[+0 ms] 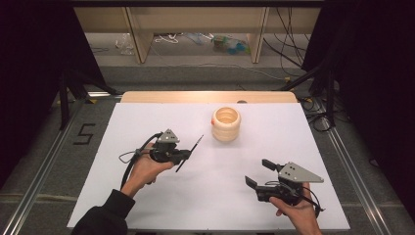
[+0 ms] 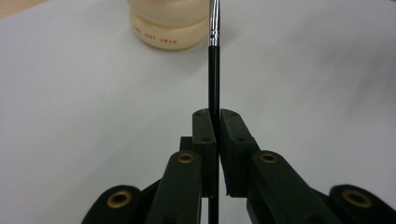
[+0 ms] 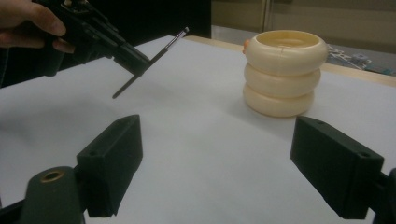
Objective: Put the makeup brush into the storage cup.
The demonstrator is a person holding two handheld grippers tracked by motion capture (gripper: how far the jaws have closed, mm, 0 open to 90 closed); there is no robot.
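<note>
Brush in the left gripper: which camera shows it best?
Right gripper view: the whole brush shows side-on, clamped in the left gripper. The left gripper view shows its handle and metal collar; the high view shows a thin line.

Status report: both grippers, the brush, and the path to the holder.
Left gripper shut on thin black brush, held clear of the table. Right gripper open, nothing in it. Cream ribbed holder upright, mouth open. White table between brush and holder bare.

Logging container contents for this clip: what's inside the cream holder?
The holder shows only its open mouth and upper inner wall; nothing sticks out. Its bottom is hidden by the rim. The brush is outside, clamped in the left gripper.
</note>
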